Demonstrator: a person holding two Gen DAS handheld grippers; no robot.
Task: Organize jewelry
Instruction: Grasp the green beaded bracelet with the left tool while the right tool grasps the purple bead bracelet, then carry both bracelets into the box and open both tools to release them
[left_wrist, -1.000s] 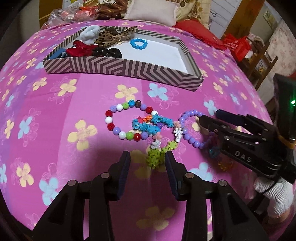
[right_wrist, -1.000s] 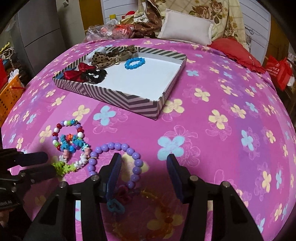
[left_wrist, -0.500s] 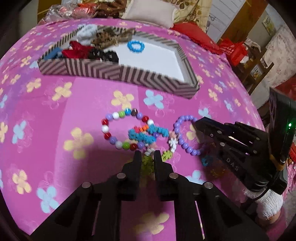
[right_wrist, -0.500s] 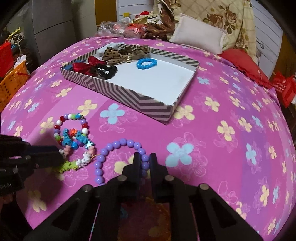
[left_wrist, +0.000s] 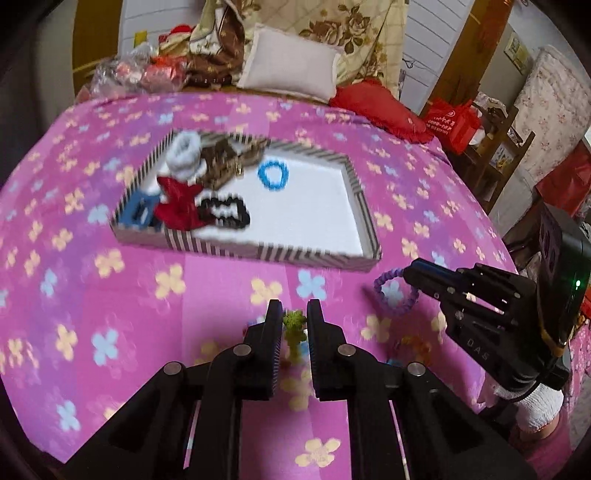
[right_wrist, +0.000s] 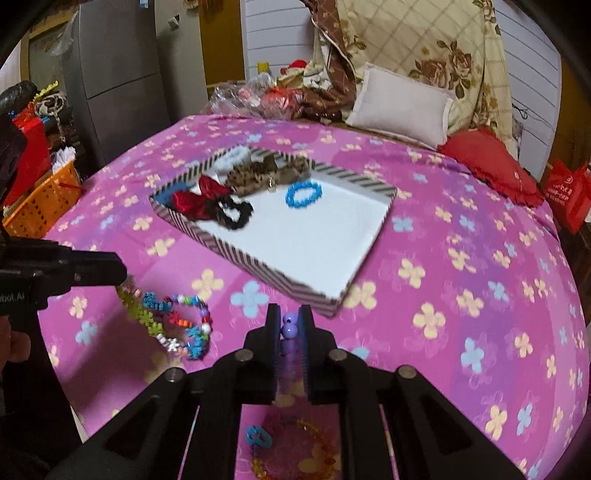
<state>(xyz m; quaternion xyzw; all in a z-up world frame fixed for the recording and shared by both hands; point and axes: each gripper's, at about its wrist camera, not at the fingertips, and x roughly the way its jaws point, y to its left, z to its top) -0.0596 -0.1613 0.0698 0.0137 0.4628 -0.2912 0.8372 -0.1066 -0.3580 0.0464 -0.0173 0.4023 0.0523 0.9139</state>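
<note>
My left gripper (left_wrist: 294, 309) is shut on a green flower-bead bracelet (left_wrist: 294, 323) and holds it above the pink flowered bedspread. From the right wrist view this bracelet (right_wrist: 142, 308) hangs from the left gripper (right_wrist: 120, 275), and a tangle of coloured bead bracelets (right_wrist: 190, 326) trails below it. My right gripper (right_wrist: 289, 314) is shut on a purple bead bracelet (right_wrist: 288, 330), whose loop (left_wrist: 393, 295) dangles from the right gripper (left_wrist: 410, 274). Beyond both stands a striped tray (left_wrist: 266, 254) holding a blue bracelet (left_wrist: 273, 176) and several hair ties.
A blue charm (right_wrist: 258, 437) and an amber bracelet (right_wrist: 317, 445) lie on the bedspread under my right gripper. Pillows and a red cushion (right_wrist: 491, 166) line the far edge of the bed. An orange basket (right_wrist: 40, 199) stands off the bed's left side.
Both grippers went from open to shut, the left on the green bracelet and the right on the purple one. Both then rose, lifting the bracelets off the bedspread.
</note>
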